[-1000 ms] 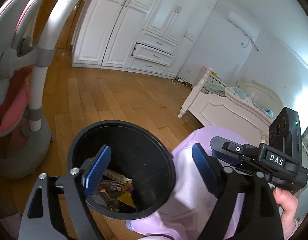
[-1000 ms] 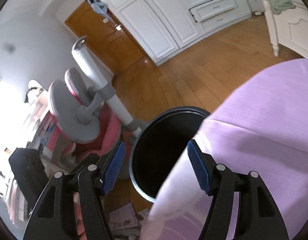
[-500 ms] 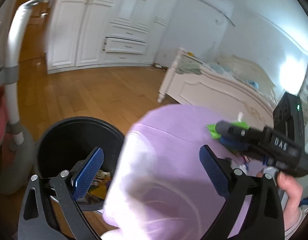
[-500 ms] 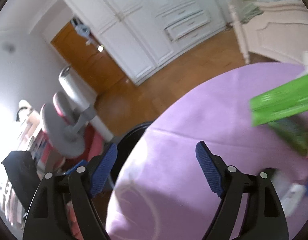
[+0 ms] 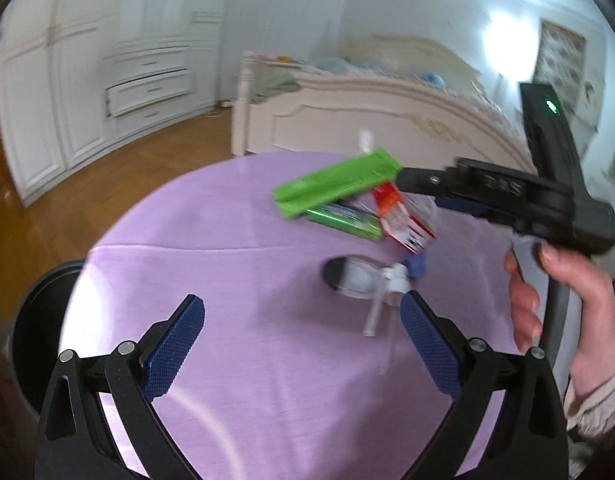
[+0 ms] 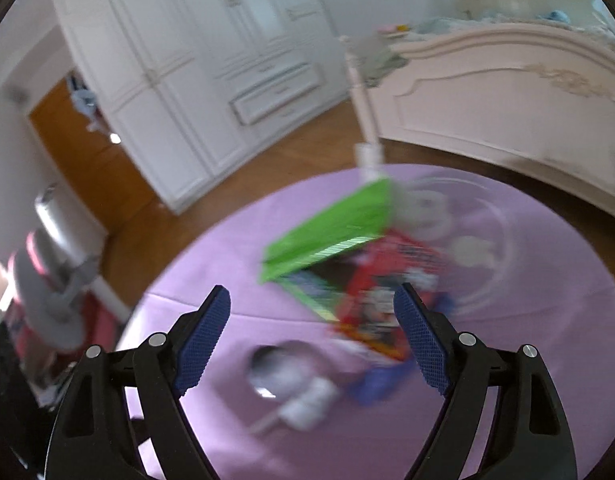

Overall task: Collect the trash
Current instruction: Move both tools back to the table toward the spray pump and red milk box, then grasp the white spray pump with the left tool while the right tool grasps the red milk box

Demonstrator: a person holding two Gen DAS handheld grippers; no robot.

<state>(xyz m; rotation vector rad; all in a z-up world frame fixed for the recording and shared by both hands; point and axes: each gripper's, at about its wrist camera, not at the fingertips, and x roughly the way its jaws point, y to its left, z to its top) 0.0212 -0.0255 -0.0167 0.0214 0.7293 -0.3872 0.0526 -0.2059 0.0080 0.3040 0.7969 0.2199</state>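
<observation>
A round table with a purple cloth [image 5: 211,280] holds a pile of trash: a bright green box [image 5: 335,186] leaning on a darker green packet [image 5: 343,220], a red carton [image 5: 399,216], and a clear cup with a white lid and straw [image 5: 359,280]. The same pile shows blurred in the right wrist view: green box [image 6: 331,232], red carton [image 6: 387,300], cup [image 6: 283,376]. My left gripper [image 5: 303,344] is open and empty over the cloth, just short of the cup. My right gripper [image 6: 311,336] is open and empty above the pile.
A black trash bin [image 5: 39,320] stands at the table's left edge. A white bed [image 5: 379,120] lies behind the table, white wardrobes [image 5: 107,80] along the far wall. A pink-and-grey chair [image 6: 55,280] stands to the left on the wooden floor.
Both grippers have swung right, away from the black bin and over the purple table. The trash pile has come into view. Both stay open and empty.
</observation>
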